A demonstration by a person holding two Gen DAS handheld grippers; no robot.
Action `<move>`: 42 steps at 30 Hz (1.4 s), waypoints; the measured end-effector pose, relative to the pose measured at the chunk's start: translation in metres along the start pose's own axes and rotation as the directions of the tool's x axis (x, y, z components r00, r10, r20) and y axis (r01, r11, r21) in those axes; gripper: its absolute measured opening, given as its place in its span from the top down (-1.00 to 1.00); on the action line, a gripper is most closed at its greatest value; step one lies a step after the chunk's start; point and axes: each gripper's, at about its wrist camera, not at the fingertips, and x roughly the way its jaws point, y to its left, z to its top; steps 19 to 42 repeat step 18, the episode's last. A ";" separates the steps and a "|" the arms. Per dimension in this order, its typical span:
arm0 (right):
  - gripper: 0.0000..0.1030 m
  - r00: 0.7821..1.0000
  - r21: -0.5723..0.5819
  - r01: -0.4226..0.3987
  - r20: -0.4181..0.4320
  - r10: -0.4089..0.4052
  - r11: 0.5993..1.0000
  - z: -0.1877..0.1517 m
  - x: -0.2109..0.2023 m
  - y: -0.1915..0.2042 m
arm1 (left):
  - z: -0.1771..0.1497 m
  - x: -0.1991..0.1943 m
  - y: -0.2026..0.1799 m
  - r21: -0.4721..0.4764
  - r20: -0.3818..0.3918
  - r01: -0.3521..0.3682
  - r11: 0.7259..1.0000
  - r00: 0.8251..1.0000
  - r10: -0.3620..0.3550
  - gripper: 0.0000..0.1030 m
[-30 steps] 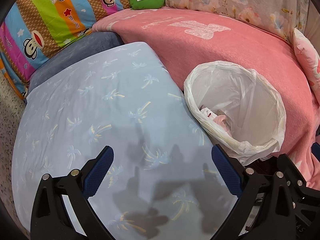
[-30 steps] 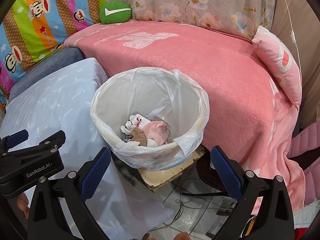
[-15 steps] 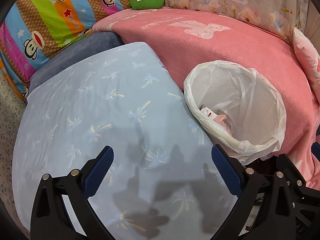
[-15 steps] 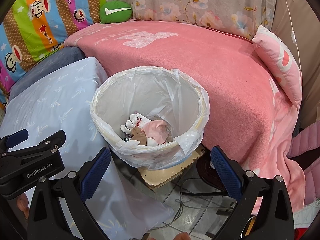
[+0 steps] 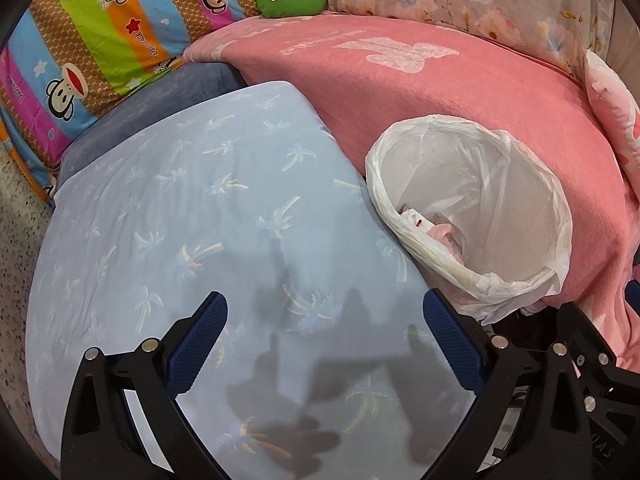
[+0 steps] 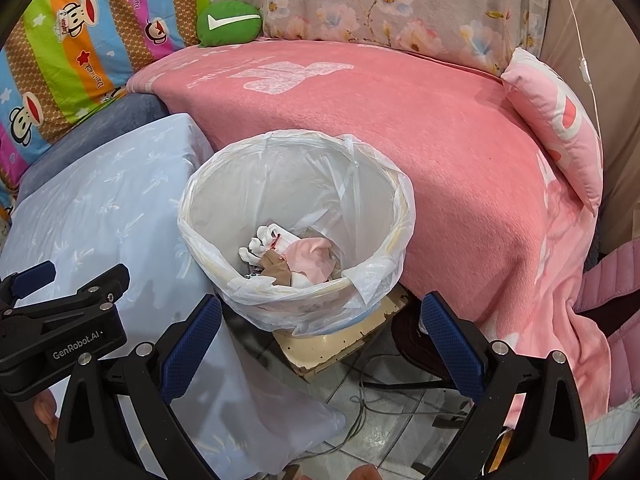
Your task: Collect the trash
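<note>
A trash bin lined with a white plastic bag (image 6: 298,184) stands between a blue-covered surface and a pink-covered bed. It also shows in the left wrist view (image 5: 500,184). Crumpled white, pink and brown trash (image 6: 292,258) lies at its bottom. My right gripper (image 6: 320,340) is open and empty, just in front of and above the bin. My left gripper (image 5: 324,338) is open and empty over the light blue palm-print cloth (image 5: 192,216), left of the bin. The left gripper's body shows in the right wrist view (image 6: 60,320).
A pink blanket (image 6: 400,120) covers the bed behind the bin. A green cushion (image 6: 229,22), striped monkey-print bedding (image 6: 80,32) and a pink pillow (image 6: 560,120) lie around it. Cables (image 6: 380,392) run on the tiled floor below the bin.
</note>
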 end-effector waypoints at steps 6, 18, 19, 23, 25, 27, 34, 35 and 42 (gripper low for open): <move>-0.90 1.000 0.002 0.001 0.000 -0.001 1.000 -0.001 0.000 -0.001 | -0.001 0.000 0.000 -0.001 -0.003 -0.003 1.000 1.000 0.003 -0.83; -0.90 1.000 0.001 0.002 0.002 -0.002 1.000 -0.001 -0.002 -0.001 | -0.002 0.002 0.002 0.002 -0.014 -0.007 1.000 1.000 0.007 -0.83; -0.90 1.000 0.001 0.002 0.002 -0.002 1.000 -0.001 -0.002 -0.001 | -0.002 0.002 0.002 0.002 -0.014 -0.007 1.000 1.000 0.007 -0.83; -0.90 1.000 0.001 0.002 0.002 -0.002 1.000 -0.001 -0.002 -0.001 | -0.002 0.002 0.002 0.002 -0.014 -0.007 1.000 1.000 0.007 -0.83; -0.90 1.000 0.001 0.002 0.002 -0.002 1.000 -0.001 -0.002 -0.001 | -0.002 0.002 0.002 0.002 -0.014 -0.007 1.000 1.000 0.007 -0.83; -0.90 1.000 0.001 0.002 0.002 -0.002 1.000 -0.001 -0.002 -0.001 | -0.002 0.002 0.002 0.002 -0.014 -0.007 1.000 1.000 0.007 -0.83; -0.90 1.000 0.001 0.002 0.002 -0.002 1.000 -0.001 -0.002 -0.001 | -0.002 0.002 0.002 0.002 -0.014 -0.007 1.000 1.000 0.007 -0.83; -0.90 1.000 0.001 0.002 0.002 -0.002 1.000 -0.001 -0.002 -0.001 | -0.002 0.002 0.002 0.002 -0.014 -0.007 1.000 1.000 0.007 -0.83; -0.90 1.000 0.001 0.002 0.002 -0.002 1.000 -0.001 -0.002 -0.001 | -0.002 0.002 0.002 0.002 -0.014 -0.007 1.000 1.000 0.007 -0.83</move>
